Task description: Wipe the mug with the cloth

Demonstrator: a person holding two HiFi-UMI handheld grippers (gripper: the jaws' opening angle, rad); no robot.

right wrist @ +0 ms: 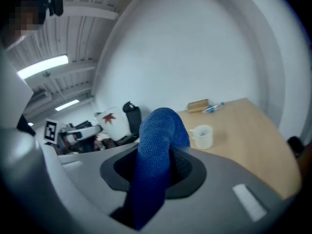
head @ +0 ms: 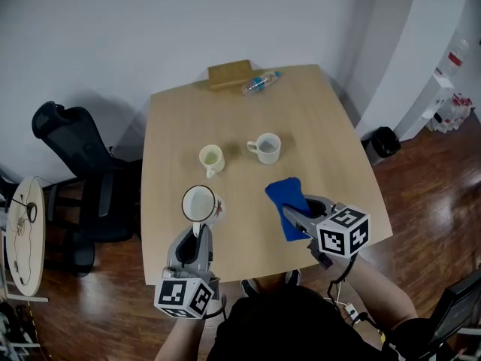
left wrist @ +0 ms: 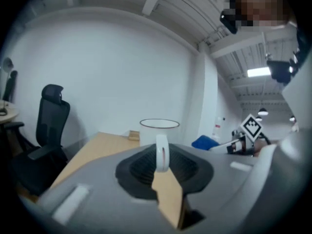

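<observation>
At the near edge of the worktop [head: 338, 126], the left gripper [head: 198, 230] has its fingers [left wrist: 139, 167] closed tight on the handle of the mug [head: 199, 203]. The thin handle stands upright between them, so the body projects beyond the tips with its mouth up. Gripping the handle leaves rim, wall and inside bare for wiping. Whether the base rests on the worktop or hangs just above it I cannot tell.

Near the mug, towards the near right corner, the right gripper [head: 294, 215] has its fingers [right wrist: 187, 172] part-way closed on the cloth [head: 288, 198]. The bunched blue fabric fills the gap and a thick fold bulges past the tips. That fold, rather than the hard fingers, looks meant to meet the mug. The two are apart, so wiping seems not yet begun.

Further in, at mid-worktop, stand a cream mug [head: 211, 159] and a white mug [head: 265, 147], both untouched. At the far edge lie a bottle [head: 260, 83] and a block [head: 230, 74].
</observation>
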